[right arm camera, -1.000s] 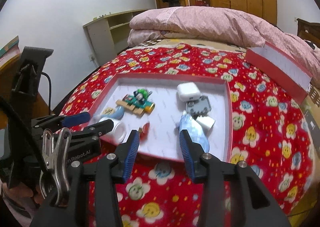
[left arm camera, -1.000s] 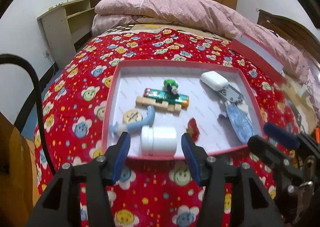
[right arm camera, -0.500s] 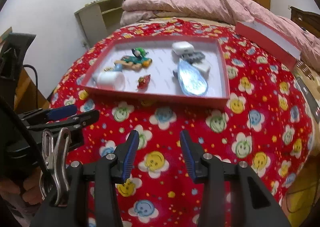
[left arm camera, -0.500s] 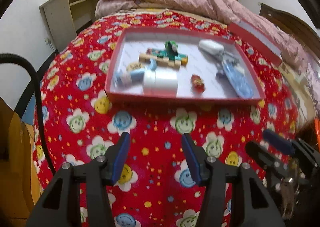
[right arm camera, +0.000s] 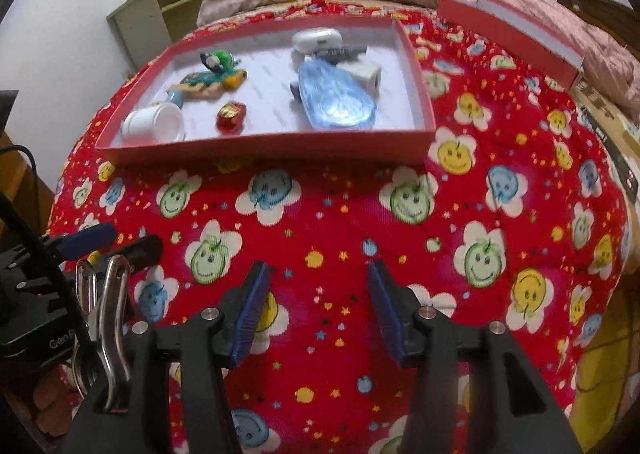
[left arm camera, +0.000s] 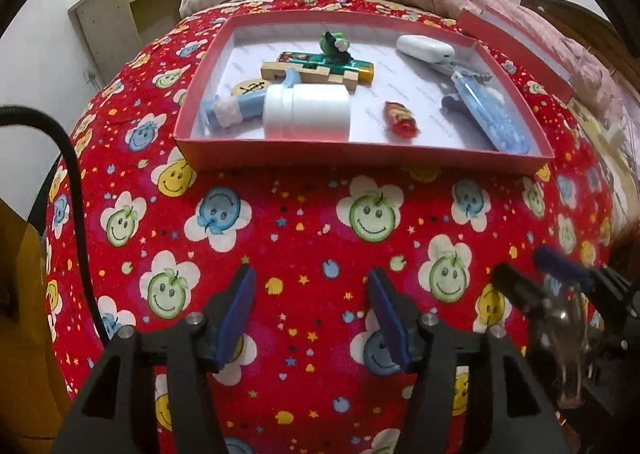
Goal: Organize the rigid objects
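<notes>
Bed (left arm camera: 304, 214) with red smiley-flower cover, pink quilt heaped at far end. Landmark: red tray (left arm camera: 360, 152) with white floor, lying flat on the cover, mid-bed. Red lid (right arm camera: 512, 28) beyond tray's far right corner, tilted against the quilt.

Inside tray, biggest down: blue translucent case (left arm camera: 492, 114) along right wall, near front right corner; white bottle (left arm camera: 306, 112) on its side, just behind front wall, left of centre; white earbud case (left arm camera: 424, 48) at back right; wooden block strip (left arm camera: 308, 74) mid-left with green lighter (left arm camera: 332, 64) touching behind it; blue tube (left arm camera: 236, 110) at bottle's left, touching it; round wooden token (left arm camera: 248, 88) behind tube; green figure (left arm camera: 334, 42) near back wall; red wrapped candy (left arm camera: 400, 122) between bottle and blue case, apart from both. Grey bits and white cube by earbud case too cluttered to name.

Left claw (left arm camera: 312, 314) well in front of tray's front wall, over bare cover, jaws half-wide and just been opening, nothing between. Right claw (right arm camera: 316, 310) likewise in front of tray, jaws half-wide, just been opening, empty.

Step, as judged: everything loose already sits in tray; both claws clear of it, so either sorting finished or pause between picks. No item on cover outside tray.

Next, if lid-closing follows: reach past tray's far right corner, pinch lid rim, carry over tray squarely. Lid is broad and light; likely needs both claws on opposite edges.
</notes>
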